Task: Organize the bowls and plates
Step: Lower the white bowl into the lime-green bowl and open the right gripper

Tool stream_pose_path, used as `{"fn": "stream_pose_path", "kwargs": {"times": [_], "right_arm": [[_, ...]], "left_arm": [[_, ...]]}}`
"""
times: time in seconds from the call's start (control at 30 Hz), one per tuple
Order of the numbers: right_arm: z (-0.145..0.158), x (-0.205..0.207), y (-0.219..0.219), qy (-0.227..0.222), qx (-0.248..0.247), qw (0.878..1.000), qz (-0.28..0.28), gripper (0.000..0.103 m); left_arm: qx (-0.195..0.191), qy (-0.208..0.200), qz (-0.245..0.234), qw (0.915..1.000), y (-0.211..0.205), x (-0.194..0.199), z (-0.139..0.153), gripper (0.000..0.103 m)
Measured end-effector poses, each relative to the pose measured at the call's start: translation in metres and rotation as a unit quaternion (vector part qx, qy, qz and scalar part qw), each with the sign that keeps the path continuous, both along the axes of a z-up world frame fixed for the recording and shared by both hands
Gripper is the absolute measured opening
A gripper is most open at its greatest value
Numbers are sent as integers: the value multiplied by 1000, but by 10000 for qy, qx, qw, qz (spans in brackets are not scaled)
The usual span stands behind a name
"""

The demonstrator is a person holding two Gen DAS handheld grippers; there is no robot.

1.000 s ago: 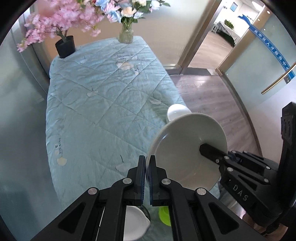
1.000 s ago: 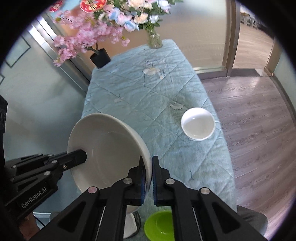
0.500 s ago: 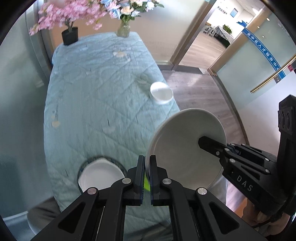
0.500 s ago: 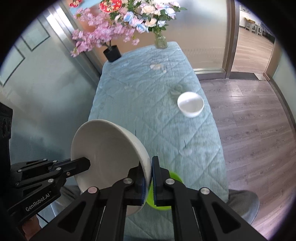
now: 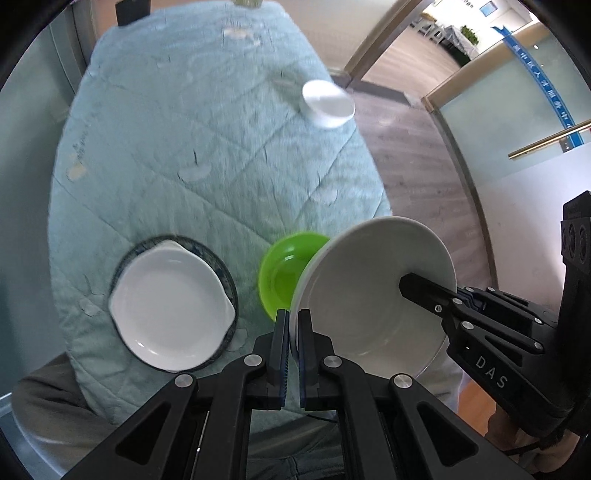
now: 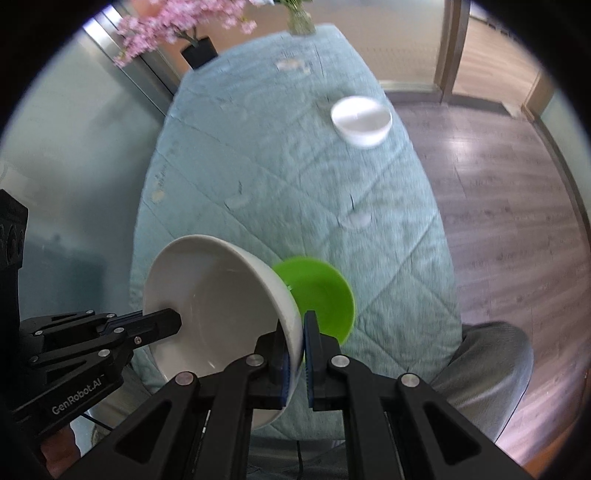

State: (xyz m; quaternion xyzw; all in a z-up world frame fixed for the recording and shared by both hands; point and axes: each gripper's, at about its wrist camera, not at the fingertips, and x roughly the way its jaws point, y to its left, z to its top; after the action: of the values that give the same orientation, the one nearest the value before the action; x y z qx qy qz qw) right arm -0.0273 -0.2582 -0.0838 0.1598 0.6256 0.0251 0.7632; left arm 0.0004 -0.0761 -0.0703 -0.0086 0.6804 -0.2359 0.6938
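Both grippers hold one large white bowl by opposite sides of its rim, above the table's near edge. My left gripper is shut on the rim's left side. My right gripper is shut on the right side, and it also shows in the left wrist view. The bowl hangs over and partly hides a green bowl on the cloth. A white plate with small handles lies on a dark-rimmed plate at the near left. A small white bowl stands far right.
The table is covered with a light blue quilted cloth. A black pot with pink blossoms and a glass vase stand at the far end. Wood floor lies to the right. A person's grey trouser leg is near.
Both grippers, carrying the large white bowl, have drawn back toward the table's near edge and sunk. The green bowl and the stacked plates have come into view; the flowers have receded.
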Motion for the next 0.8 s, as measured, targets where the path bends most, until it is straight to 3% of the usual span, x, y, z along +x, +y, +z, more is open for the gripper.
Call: {"fn": "stream_pose_path", "kwargs": {"times": [0.43,0.8], "right_arm": [[-94,8,-19,854,99,9954,-430,6],[-116,21,-11,1009,-76,9941,-399,6]], "left_arm": [[192,648,-71,9977,-29,20,-103,0],[296,741,58,9968,-32,35,-133,0]]}}
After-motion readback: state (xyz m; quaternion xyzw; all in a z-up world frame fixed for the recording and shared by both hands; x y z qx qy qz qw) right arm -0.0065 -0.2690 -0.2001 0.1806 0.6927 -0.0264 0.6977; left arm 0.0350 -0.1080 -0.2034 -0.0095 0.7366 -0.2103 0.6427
